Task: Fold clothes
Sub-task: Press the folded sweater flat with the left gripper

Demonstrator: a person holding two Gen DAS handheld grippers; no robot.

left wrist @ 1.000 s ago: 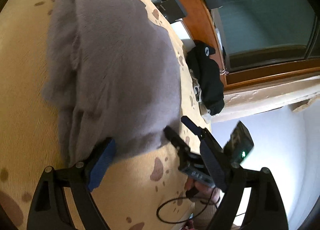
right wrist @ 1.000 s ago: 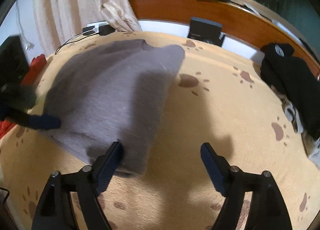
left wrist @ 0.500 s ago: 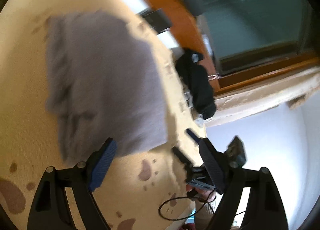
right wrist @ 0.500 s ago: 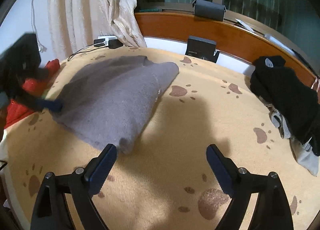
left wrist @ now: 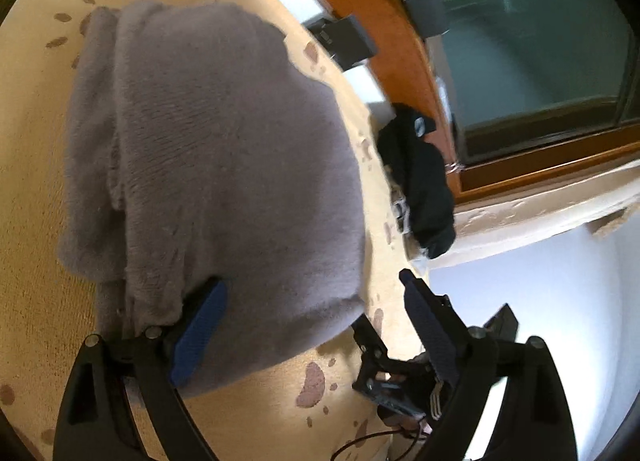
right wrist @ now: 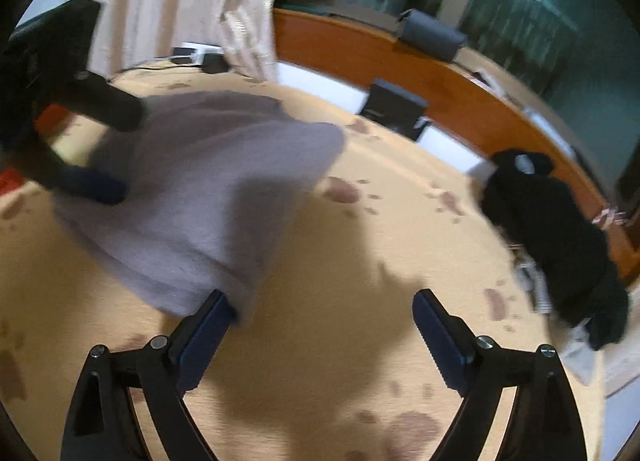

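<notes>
A folded grey fleece garment (left wrist: 224,165) (right wrist: 208,189) lies on a tan bedspread (left wrist: 32,189) (right wrist: 400,245) printed with brown paw marks. My left gripper (left wrist: 316,325) hovers over the garment's near edge with its jaws opening; the fleece lies under and between them, and the pads are not pressing on it. Its left pad (left wrist: 200,333) rests against the fabric. My right gripper (right wrist: 322,325) is open at the garment's other near corner, its left pad (right wrist: 208,325) touching the hem, with bare bedspread between the fingers. In the right wrist view the left gripper (right wrist: 80,181) shows, blurred, at the garment's left side.
A heap of black clothes (left wrist: 420,181) (right wrist: 552,229) sits at the bedspread's far right edge. A wooden ledge (right wrist: 360,57) with a black box (right wrist: 394,107) runs behind, under a dark window. A cream curtain (right wrist: 192,1) hangs at the back left. Something red (right wrist: 52,117) lies at the left.
Half a second ago both grippers stood a little back from the grey garment; now both have come close to its near edge again. The garment itself has not moved.
</notes>
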